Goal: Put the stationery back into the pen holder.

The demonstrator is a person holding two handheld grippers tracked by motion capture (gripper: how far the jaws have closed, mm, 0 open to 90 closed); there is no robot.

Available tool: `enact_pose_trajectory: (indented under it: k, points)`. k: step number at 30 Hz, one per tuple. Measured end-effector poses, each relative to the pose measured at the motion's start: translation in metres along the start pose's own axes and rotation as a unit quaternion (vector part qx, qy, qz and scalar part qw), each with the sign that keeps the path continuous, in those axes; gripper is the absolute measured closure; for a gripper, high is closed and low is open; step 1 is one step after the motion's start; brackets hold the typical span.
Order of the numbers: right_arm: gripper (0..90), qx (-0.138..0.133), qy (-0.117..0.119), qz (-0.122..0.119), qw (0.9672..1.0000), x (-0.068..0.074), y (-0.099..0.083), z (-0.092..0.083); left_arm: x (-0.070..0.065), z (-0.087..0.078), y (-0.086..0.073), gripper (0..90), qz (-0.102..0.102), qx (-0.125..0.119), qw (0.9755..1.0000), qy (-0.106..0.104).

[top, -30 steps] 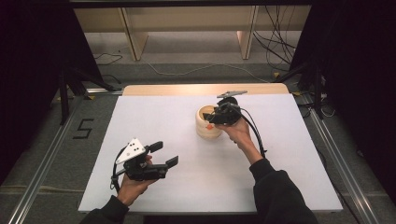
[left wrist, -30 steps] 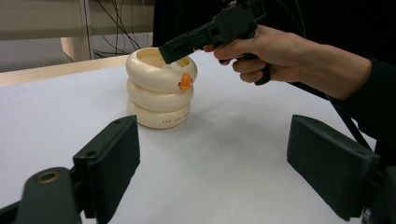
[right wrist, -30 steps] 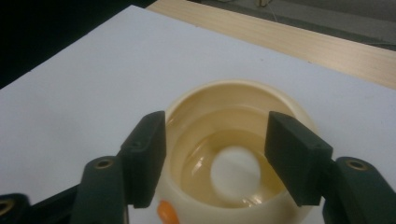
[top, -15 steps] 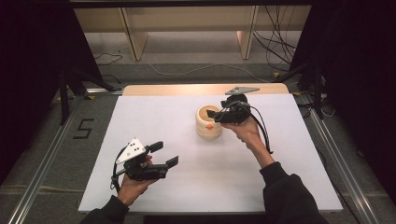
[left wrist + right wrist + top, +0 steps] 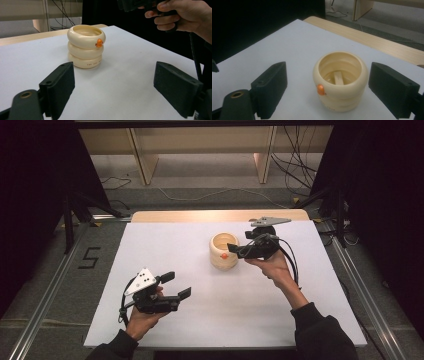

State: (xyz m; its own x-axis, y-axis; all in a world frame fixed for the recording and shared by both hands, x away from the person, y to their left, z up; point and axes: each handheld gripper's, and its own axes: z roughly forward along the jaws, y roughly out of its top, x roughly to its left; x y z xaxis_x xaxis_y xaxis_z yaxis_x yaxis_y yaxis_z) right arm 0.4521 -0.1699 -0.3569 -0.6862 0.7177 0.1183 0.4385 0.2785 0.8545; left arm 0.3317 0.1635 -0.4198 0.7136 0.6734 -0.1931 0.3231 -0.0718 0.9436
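Cream ringed cup [image 5: 223,251] upright, mouth upward, orange knob [image 5: 224,255] toward wide-open, empty right claw [image 5: 235,251].

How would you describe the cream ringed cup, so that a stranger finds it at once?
On the white table sheet, look toward the far middle, beside the right gripper. There stands a cream cup shaped like three stacked rings, open on top, with a small orange knob on its side.
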Motion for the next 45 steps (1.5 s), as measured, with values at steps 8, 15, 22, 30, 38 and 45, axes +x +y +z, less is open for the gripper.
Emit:
enact_pose_trajectory:
  k: [8,15,22,30,38,45]
  points:
    - [16.3,-0.006,0.005,-0.002,1.0,0.001,-0.015,-0.015,0.0,0.0,0.0,16.7,0.001,0.002,1.0,-0.001]
    - [16.3,-0.011,0.007,-0.002,0.9999,0.003,-0.028,-0.024,0.0,0.0,0.0,16.7,0.004,0.006,1.0,-0.003]
    - [16.4,-0.015,0.007,0.001,0.9999,0.004,-0.04,-0.032,-0.001,0.001,0.0,16.7,0.002,0.005,1.0,-0.004]
    - [16.4,-0.016,0.009,-0.002,0.9998,0.006,-0.055,-0.043,-0.001,0.001,0.0,16.7,0.003,0.006,1.0,-0.005]
    - [16.4,-0.027,0.013,0.001,0.9996,0.008,-0.066,-0.052,0.0,0.001,0.0,16.7,0.003,0.006,1.0,-0.004]
    - [16.4,-0.03,0.018,0.003,0.9994,0.011,-0.079,-0.057,0.0,0.001,0.0,16.7,0.003,0.006,1.0,-0.004]
